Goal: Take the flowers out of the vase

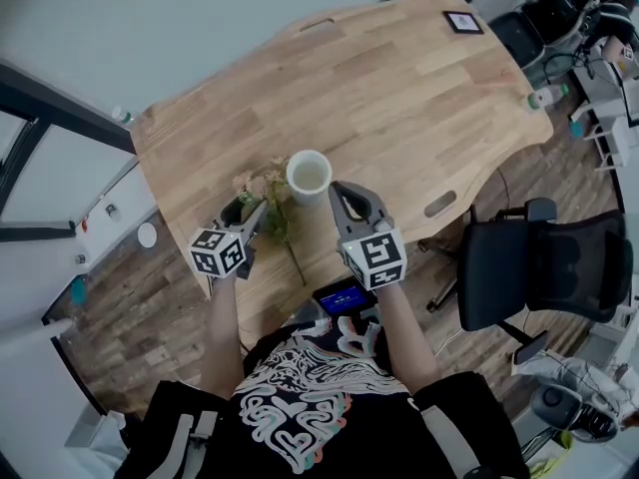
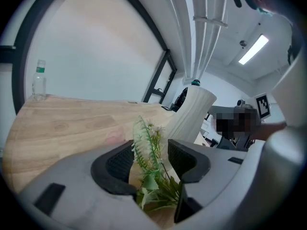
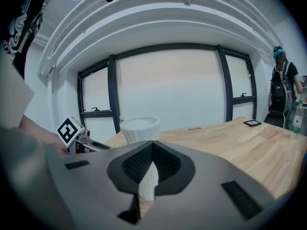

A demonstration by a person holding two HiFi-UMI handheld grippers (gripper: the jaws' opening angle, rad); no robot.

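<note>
A white ribbed vase [image 1: 309,176] stands upright on the wooden table [image 1: 399,88], and its mouth shows nothing inside. The flowers [image 1: 268,204], pale blooms with green leaves, lie on the table just left of it, their stem running toward me. My left gripper [image 1: 252,214] is at the bunch. In the left gripper view its jaws [image 2: 151,159] stand apart with the green sprig [image 2: 146,145] between the pads, which do not press on it; the vase [image 2: 192,114] is just beyond. My right gripper [image 1: 344,200] is shut and empty, close to the vase [image 3: 140,127] on its near right side.
A black office chair [image 1: 544,267] stands at the table's right. A small black-framed item [image 1: 462,22] lies at the far end and a bottle [image 1: 544,96] at the right edge. Another clear bottle [image 2: 40,80] stands by the window. A lit phone [image 1: 344,295] is near my body.
</note>
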